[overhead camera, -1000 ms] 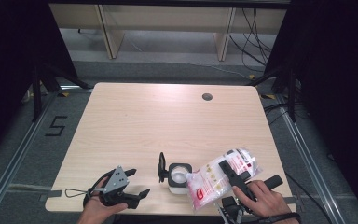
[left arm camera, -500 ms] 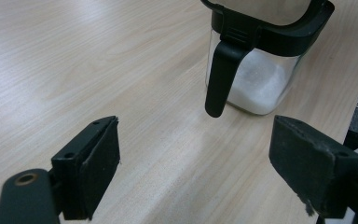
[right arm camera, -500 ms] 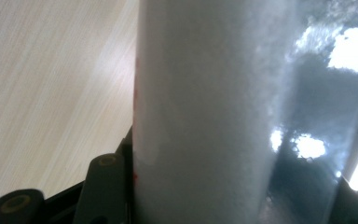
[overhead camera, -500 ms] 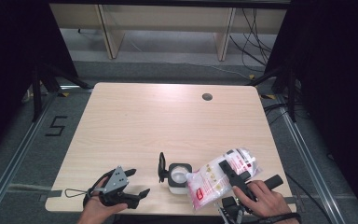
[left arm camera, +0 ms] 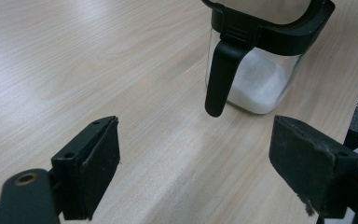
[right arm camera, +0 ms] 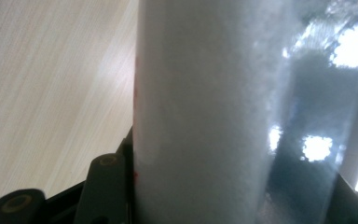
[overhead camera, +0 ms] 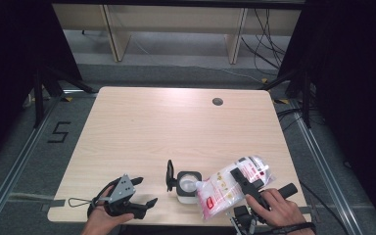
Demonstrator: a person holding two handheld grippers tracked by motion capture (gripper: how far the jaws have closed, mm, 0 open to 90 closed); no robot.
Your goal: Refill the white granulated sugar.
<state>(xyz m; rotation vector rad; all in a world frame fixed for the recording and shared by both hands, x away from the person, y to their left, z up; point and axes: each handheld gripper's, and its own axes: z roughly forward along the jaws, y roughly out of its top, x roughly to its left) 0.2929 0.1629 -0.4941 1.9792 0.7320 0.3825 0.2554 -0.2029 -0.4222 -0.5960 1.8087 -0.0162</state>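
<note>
The glass jar (overhead camera: 186,186) serves as the landmark: a small square container with a black rim and its black hinged lid (overhead camera: 169,175) standing open on its left side, set near the front edge of the wooden table (overhead camera: 176,127). Just right of the jar, the right gripper (overhead camera: 247,185) is clamped on a clear plastic bag (overhead camera: 227,188) of white granules, printed with red and dark markings. The bag is tilted, its lower end leaning over the jar's open mouth and its upper end rising to the right.

Left of the jar and nearer the front edge, the left gripper (overhead camera: 142,192) rests in the person's hand with its jaws spread apart and nothing between them.

The left gripper view gives what the high view cannot: the jar (left arm camera: 256,70) holds a low layer of white granules, and a black latch tab (left arm camera: 221,77) hangs down its near side. The right gripper view shows the bag (right arm camera: 205,112) pressed close between that gripper's jaws, white and frosty on one side, transparent and glinting on the other.

Far beyond the jar, a round grommet hole (overhead camera: 218,102) sits near the table's back edge.
</note>
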